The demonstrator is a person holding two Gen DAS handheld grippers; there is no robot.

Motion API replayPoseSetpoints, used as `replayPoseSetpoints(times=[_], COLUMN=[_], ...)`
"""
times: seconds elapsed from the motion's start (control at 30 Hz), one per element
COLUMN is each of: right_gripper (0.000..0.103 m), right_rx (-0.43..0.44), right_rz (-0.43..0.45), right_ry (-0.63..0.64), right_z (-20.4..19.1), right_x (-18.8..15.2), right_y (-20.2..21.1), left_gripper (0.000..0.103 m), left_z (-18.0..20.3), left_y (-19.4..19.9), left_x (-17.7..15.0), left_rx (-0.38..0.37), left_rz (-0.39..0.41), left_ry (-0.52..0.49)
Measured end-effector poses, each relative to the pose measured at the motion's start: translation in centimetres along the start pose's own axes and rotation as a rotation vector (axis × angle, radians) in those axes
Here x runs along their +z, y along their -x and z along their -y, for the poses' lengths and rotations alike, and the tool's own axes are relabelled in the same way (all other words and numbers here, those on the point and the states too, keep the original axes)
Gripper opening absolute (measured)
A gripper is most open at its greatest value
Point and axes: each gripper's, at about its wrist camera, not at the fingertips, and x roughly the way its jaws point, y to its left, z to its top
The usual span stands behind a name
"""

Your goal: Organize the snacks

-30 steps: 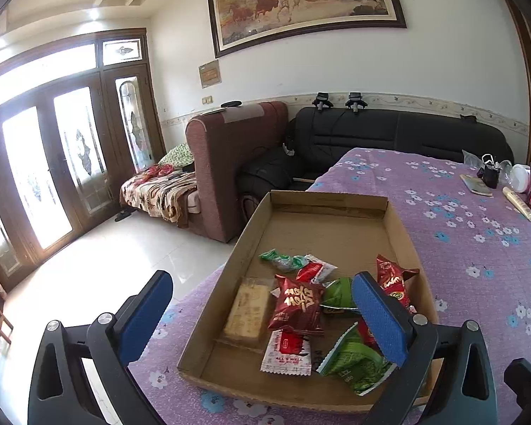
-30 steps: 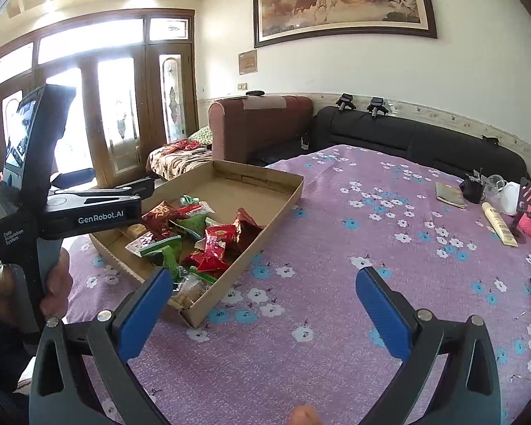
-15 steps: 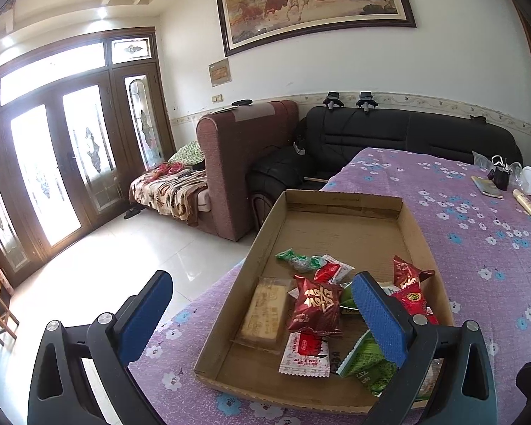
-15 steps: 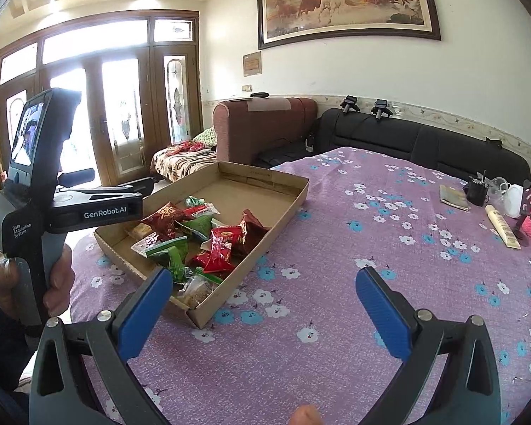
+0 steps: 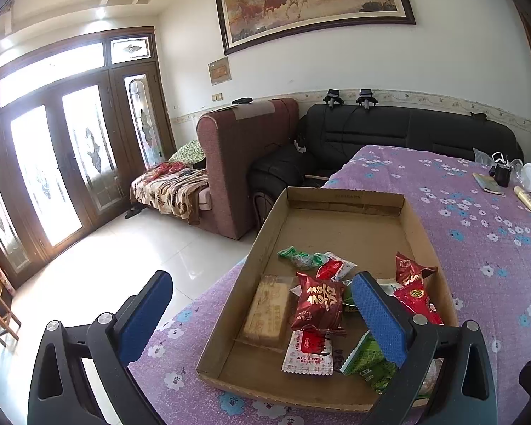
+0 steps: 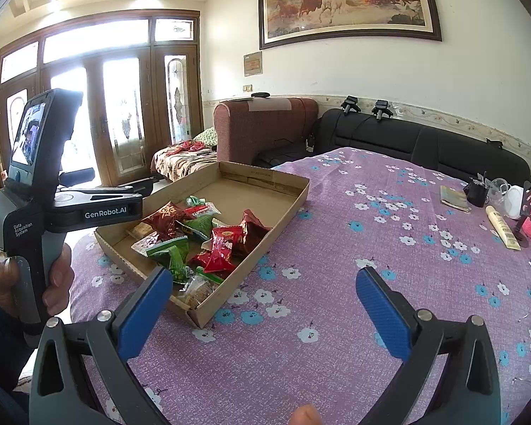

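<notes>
Living room with sofas, glass doors, a horse painting on the wall; purple flowered tablecloth (image 6: 336,248) over the table.

Cardboard tray (image 5: 343,226) at the table's left end, long axis running from the near edge away toward the black sofa. Far half bare; snacks all heaped in the near half: tan biscuit bar (image 5: 267,306) along the left wall, dark red packet (image 5: 318,304) beside it, white sachet (image 5: 309,352) just in front, green candy (image 5: 301,256) farthest in, bright red packet (image 5: 412,292) by the right wall, green packet (image 5: 368,363) at the near right corner.

Left gripper (image 5: 262,322) spread wide, holding nothing, poised at the tray's near end. Right-hand finger (image 5: 378,318) over the heap, between the dark red and bright red packets; left-hand finger out past the tray wall, over the cloth edge and floor. Heap therefore dead ahead and slightly right of the gap's centre, just below.

Right gripper (image 6: 262,315) likewise wide apart and empty, over bare cloth to the right of the tray (image 6: 283,212). Snack pile (image 6: 209,241) ahead and to its left, near corner of the tray just behind its left-hand finger. Left tool's handle gripped by a hand (image 6: 35,283) at the far left of that view.

Probably nearer to the snacks: left gripper, already over them; a small shift right and down enough to straddle a packet. Bare far half of the tray the likely room for sorting.
</notes>
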Motion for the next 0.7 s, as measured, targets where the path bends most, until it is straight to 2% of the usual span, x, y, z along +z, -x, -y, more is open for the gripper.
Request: replayPoseSetpoints(times=[0.43,0.7], right_gripper=[0.103,0.103], right_rx=[0.000,0.000], right_rz=[0.001,0.000], right_ry=[0.001,0.001], right_z=[0.0,0.0], right_x=[0.0,0.0], right_y=[0.0,0.0], left_gripper=[0.102,0.102], left_z=[0.0,-1.0], left_y=[-0.1,0.2], left_x=[-0.2,0.1], left_rx=[0.021,0.048], left_rz=[0.005,0.011], left_ry=[-0.010,0.018])
